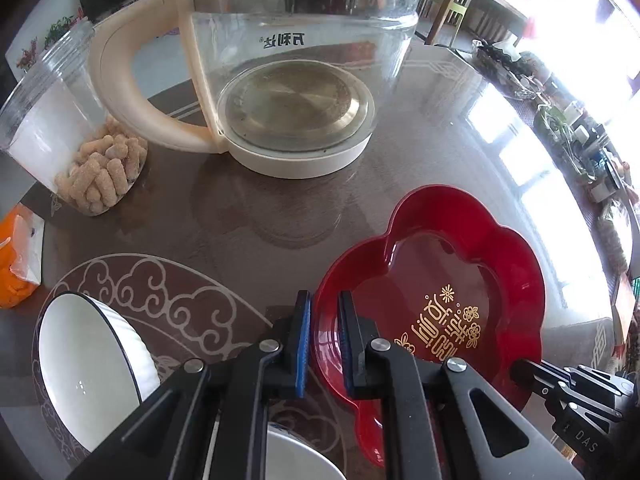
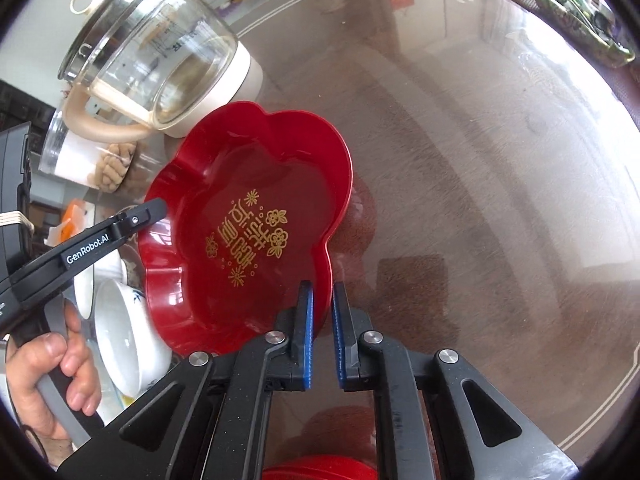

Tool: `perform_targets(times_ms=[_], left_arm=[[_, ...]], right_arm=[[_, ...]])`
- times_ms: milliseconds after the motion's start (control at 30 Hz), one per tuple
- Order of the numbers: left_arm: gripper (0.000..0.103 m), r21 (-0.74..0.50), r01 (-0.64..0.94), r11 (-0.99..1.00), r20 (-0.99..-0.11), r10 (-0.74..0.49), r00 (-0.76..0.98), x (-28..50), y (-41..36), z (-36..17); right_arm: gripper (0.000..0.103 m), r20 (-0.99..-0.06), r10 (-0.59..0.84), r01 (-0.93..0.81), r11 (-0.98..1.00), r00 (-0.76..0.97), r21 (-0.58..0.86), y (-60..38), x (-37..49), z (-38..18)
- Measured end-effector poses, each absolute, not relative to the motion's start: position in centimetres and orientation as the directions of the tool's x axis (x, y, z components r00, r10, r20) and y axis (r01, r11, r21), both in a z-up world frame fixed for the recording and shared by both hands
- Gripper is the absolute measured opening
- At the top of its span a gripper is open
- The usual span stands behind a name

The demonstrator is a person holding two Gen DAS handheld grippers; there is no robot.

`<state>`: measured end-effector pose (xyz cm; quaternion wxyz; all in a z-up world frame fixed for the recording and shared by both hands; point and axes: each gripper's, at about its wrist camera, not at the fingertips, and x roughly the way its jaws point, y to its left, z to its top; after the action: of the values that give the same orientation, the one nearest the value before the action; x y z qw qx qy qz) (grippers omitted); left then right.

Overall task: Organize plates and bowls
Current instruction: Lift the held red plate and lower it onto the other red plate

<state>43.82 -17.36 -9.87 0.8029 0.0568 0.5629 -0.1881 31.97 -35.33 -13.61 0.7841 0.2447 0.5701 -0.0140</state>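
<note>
A red flower-shaped plate (image 1: 448,276) with gold writing is held above the glass table. My left gripper (image 1: 325,300) is shut on its near-left rim. My right gripper (image 2: 322,292) is shut on the opposite rim of the same plate (image 2: 248,216). The right gripper also shows in the left wrist view (image 1: 520,368), and the left gripper in the right wrist view (image 2: 158,208). A white bowl (image 1: 88,360) stands on the table at lower left; it also shows in the right wrist view (image 2: 120,340). Another white dish (image 1: 296,456) lies under my left gripper. A red dish (image 2: 320,468) lies under my right gripper.
A glass kettle (image 1: 296,80) with a cream handle stands behind the plate. A clear jar of snacks (image 1: 76,144) is to its left. An orange packet (image 1: 20,256) lies at the left edge. Cluttered dishes (image 1: 560,120) line the far right of the table.
</note>
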Motion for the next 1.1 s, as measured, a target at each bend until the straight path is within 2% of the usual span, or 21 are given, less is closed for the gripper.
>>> perform_targets(times_ms=[367,567,800,1100], left_arm=[[0.013,-0.215,0.453,0.865,-0.852,-0.393,0.346,33.9,-16.2,-2.3],[0.013,-0.235,0.489,0.84,-0.828,-0.437,0.351,26.3,-15.1,-0.8],[0.013,-0.213,0.523,0.825,-0.827,-0.437,0.353,20.0,-15.4,-2.6],[0.013,-0.199,0.51,0.837,-0.84,-0.414,0.351,16.5,-15.2,-5.8]], right_arm=[[0.011,-0.855,0.241,0.25,0.889,0.459,0.385,-36.9,24.0,-6.4],[0.012,-0.84,0.208,0.219,0.909,0.501,0.355,-35.9,16.4,-3.0],[0.012,-0.863,0.164,0.246,0.918,0.478,0.311,-35.4,10.0,-4.5],[0.012,-0.886,0.13,0.289,0.916,0.445,0.28,-36.1,8.3,-7.9]])
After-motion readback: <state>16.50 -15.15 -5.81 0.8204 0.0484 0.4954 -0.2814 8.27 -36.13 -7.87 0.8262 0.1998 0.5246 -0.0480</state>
